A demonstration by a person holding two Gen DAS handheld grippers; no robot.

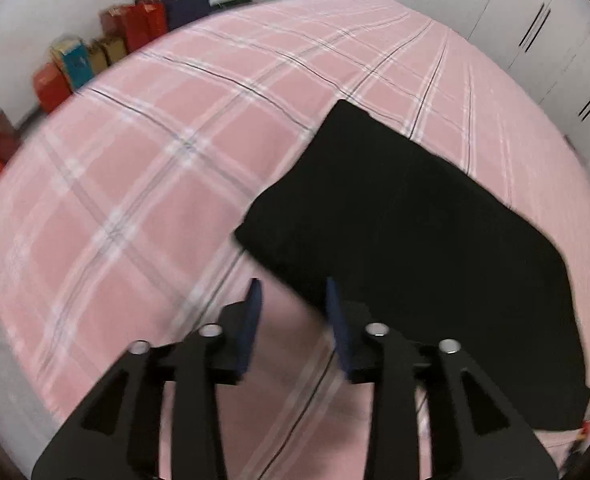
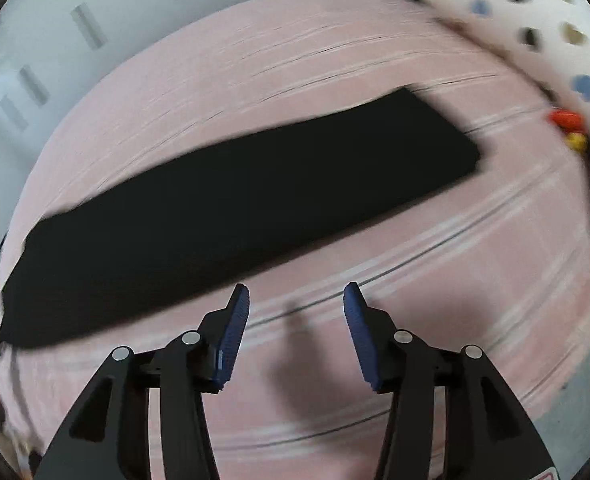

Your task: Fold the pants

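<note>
The black pants (image 1: 407, 232) lie flat on the pink plaid bed cover (image 1: 155, 184), folded into a long band. In the right wrist view the pants (image 2: 231, 216) stretch from lower left to upper right. My left gripper (image 1: 293, 292) is open and empty, hovering just above the near edge of the pants. My right gripper (image 2: 295, 300) is open and empty over bare bed cover (image 2: 435, 300), a little in front of the long edge of the pants. Both views are motion-blurred.
Red, blue and brown boxes and bags (image 1: 107, 44) line the wall beyond the bed. White wardrobe doors (image 1: 535, 32) stand at the far right. A white spotted pillow or quilt (image 2: 535, 36) lies at the bed's upper right end.
</note>
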